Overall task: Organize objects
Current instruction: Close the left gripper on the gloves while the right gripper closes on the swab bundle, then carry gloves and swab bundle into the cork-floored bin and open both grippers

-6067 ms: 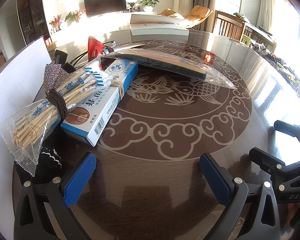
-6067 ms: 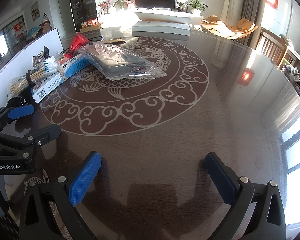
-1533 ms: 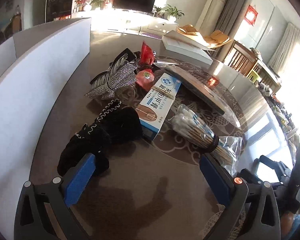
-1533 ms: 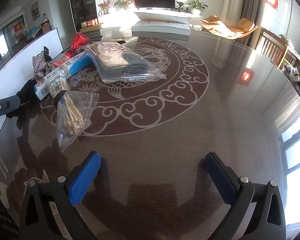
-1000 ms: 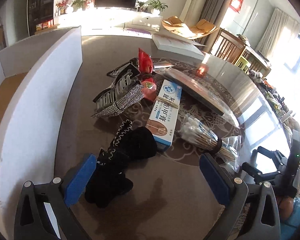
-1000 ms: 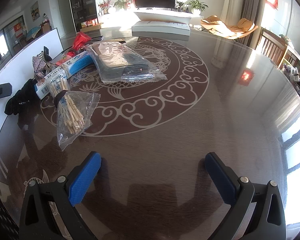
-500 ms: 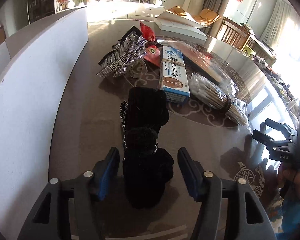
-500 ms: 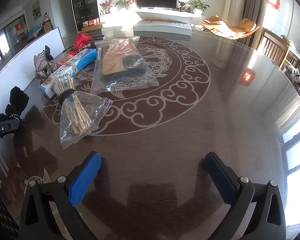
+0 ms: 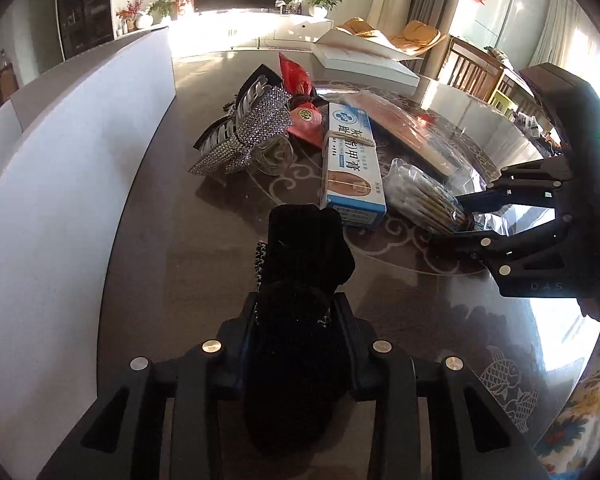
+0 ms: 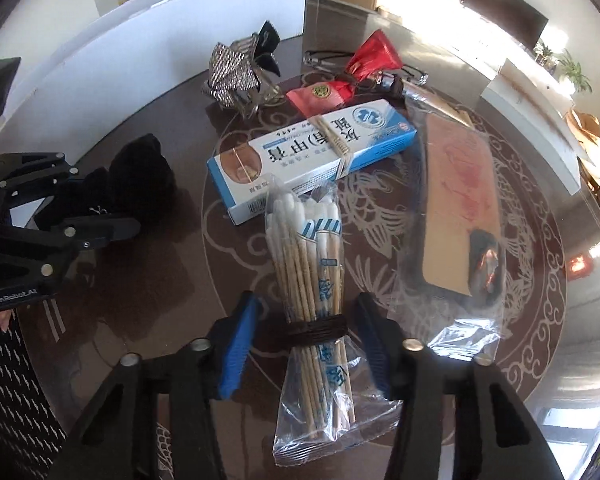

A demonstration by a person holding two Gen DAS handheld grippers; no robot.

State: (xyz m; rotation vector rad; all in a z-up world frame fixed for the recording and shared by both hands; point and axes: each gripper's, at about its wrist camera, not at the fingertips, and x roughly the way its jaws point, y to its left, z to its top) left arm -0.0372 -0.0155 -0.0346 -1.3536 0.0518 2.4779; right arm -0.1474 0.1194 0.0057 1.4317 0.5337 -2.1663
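Sunlit dark table (image 9: 188, 264) with a swirl pattern: the left gripper (image 9: 296, 322) is closing, pads pressed on a black knit glove (image 9: 300, 280) just short of the blue box (image 10: 312, 152). The right gripper (image 10: 308, 340) is closing around the bag of cotton swabs (image 10: 312, 280) in front of that box, pads not yet touching.

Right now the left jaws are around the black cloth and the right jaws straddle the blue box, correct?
Not quite. The right gripper straddles the swab bundle, its jaws closing, as the right wrist view shows; the blue box lies beyond it. The left gripper is around the black cloth.
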